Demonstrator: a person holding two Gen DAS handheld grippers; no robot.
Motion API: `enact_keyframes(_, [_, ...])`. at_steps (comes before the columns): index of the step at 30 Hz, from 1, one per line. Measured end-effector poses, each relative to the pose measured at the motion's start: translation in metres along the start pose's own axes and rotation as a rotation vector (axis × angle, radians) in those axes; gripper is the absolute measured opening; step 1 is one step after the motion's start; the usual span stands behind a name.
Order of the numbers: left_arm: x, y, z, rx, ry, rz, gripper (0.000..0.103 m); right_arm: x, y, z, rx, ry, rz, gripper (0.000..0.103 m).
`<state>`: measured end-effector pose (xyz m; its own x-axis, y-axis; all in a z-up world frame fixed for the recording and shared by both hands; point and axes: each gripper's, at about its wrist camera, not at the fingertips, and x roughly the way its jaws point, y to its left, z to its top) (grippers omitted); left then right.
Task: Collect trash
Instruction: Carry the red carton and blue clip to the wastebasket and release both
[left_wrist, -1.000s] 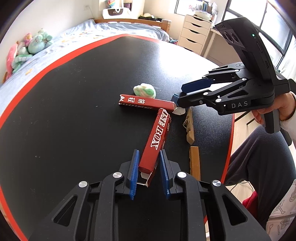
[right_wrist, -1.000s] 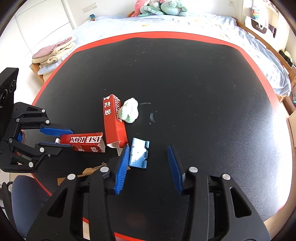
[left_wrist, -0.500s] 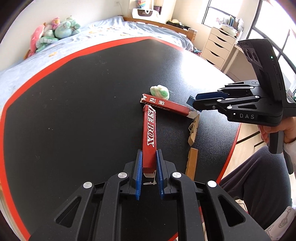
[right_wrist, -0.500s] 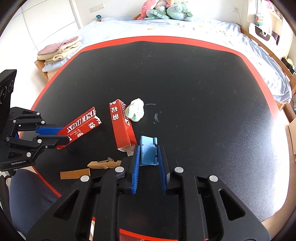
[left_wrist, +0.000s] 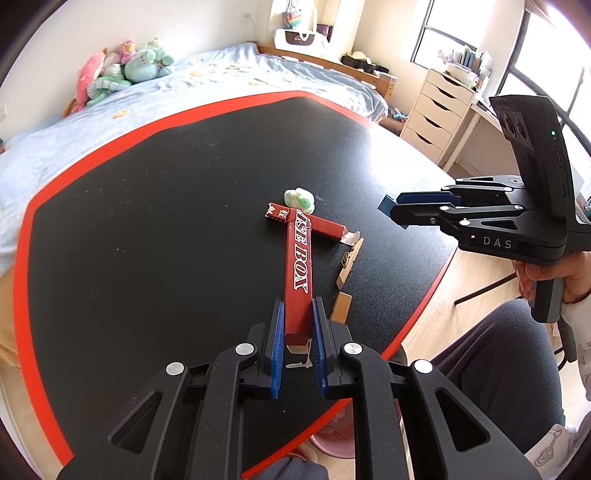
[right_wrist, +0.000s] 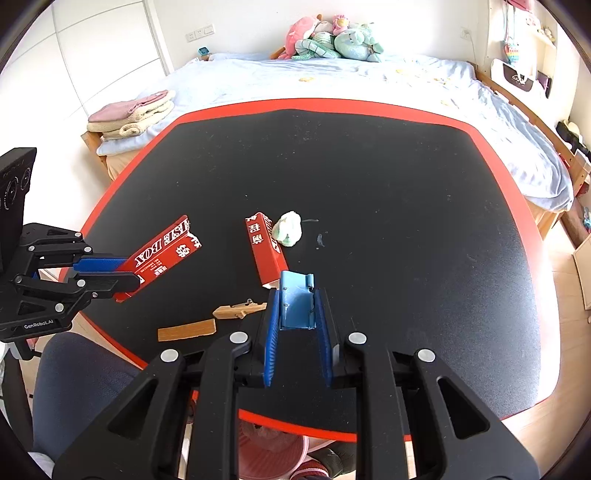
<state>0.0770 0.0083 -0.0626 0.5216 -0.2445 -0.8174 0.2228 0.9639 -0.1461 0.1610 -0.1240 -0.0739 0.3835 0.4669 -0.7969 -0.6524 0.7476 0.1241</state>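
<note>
My left gripper (left_wrist: 298, 332) is shut on the near end of a long red carton (left_wrist: 299, 266) and holds it tilted above the black table (left_wrist: 147, 221). From the right wrist view, the left gripper (right_wrist: 107, 271) carries that carton (right_wrist: 162, 251) over the table's left edge. My right gripper (right_wrist: 297, 299) is shut on a small blue foil wrapper (right_wrist: 295, 291), lifted off the table. A second red carton (right_wrist: 266, 247) lies flat on the table, and a green-white crumpled wad (right_wrist: 288, 229) rests against it.
A wooden clothespin (right_wrist: 240, 310) and a flat wooden strip (right_wrist: 186, 329) lie near the table's front edge. A pink bin (right_wrist: 273, 450) stands on the floor under that edge. A person's leg (left_wrist: 498, 362) is beside the table, and a bed (right_wrist: 332, 77) runs behind it.
The left jaws closed on the red carton and raised it off the table. The right jaws closed on the blue wrapper and lifted it. Both hands rose.
</note>
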Motion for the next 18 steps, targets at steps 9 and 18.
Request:
enact_keyframes(9, [-0.037,-0.035,-0.014,0.015,-0.037,-0.005,0.014,-0.057,0.030,-0.030,-0.044,-0.033,0.019,0.019])
enact_keyframes(18, [-0.059,-0.065,-0.036,0.044,-0.042,-0.019,0.014,-0.099,0.050,-0.068,-0.058,-0.046,0.035,0.019])
